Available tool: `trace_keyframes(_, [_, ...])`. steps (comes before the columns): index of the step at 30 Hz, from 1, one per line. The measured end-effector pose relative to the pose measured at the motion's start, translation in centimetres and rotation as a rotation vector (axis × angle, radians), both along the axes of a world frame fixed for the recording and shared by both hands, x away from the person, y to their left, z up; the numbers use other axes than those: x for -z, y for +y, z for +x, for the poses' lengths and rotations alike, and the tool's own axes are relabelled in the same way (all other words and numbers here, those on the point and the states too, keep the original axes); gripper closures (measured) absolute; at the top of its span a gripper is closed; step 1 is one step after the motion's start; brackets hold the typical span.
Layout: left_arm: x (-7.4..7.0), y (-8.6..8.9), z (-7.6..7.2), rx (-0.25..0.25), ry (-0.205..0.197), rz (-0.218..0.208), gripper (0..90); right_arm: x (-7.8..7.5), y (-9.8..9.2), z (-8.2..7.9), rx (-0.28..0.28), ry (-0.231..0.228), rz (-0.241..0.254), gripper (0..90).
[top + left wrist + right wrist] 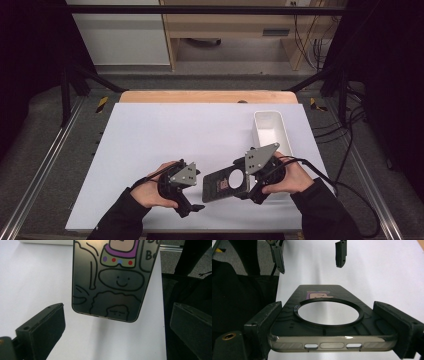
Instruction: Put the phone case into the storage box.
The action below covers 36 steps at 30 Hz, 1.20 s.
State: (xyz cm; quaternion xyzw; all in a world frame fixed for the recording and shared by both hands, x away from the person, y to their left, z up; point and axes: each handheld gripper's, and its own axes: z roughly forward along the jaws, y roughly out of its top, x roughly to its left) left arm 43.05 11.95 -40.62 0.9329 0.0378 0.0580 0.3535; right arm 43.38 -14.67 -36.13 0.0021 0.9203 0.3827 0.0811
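Right gripper view: right claw (332, 327) clamps phone case (329, 322).
Left claw (117, 325) gapes wide, holding nothing, with the case's free end just ahead, above the tabletop (32, 277).

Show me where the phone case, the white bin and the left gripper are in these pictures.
phone case (329, 340): right gripper view, on its near edge above the port cutouts.
white bin (270, 116): high view, on its far rim.
left gripper (117, 327): left gripper view, midway between its two fingertips, jaws apart.
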Motion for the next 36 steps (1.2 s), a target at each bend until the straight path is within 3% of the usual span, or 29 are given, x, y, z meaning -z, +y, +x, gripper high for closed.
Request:
trace_keyframes(15, [0.0,-1.2,0.8,0.0,0.023,0.049,0.0,-0.8,1.8,0.8,-0.01,0.03,-0.093,11.9])
trace_keyframes(36, [0.3,-3.9,1.8,0.008,0.031,0.181,0.0,-1.3,3.7,1.6,0.004,0.053,-0.202,11.9])
